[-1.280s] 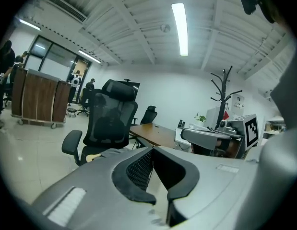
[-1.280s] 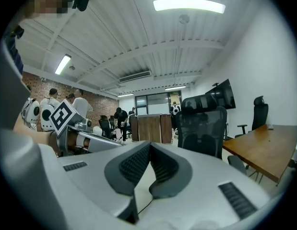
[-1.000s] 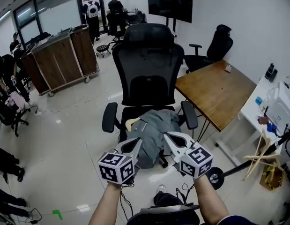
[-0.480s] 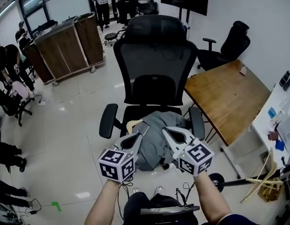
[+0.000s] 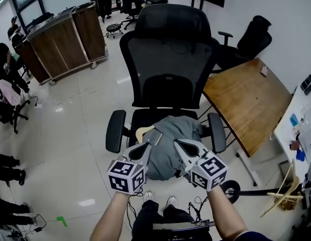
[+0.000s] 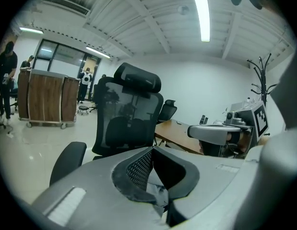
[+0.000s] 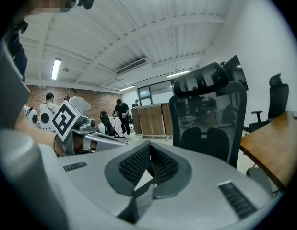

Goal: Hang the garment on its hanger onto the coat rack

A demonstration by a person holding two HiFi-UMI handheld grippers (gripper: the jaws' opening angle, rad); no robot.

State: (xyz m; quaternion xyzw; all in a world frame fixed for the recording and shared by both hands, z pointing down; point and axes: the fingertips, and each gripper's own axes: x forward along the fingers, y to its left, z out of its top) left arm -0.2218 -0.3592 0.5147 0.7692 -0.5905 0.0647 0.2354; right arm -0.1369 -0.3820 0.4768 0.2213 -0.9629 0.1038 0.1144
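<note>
Head view: the left tool [image 5: 146, 148] and right tool [image 5: 178, 144] had advanced toward the grey garment [image 5: 170, 139], heaped with its wooden hanger [image 5: 141, 132] on the office chair [image 5: 165, 59] seat, so pickup likely came next. Left gripper view: jaws together, holding nothing. Right gripper view: jaws together, holding nothing.

Armrests [image 5: 115, 130] flank the garment [image 5: 170, 144]; bare floor [image 5: 70, 149] left, table [image 5: 245, 102] right.
</note>
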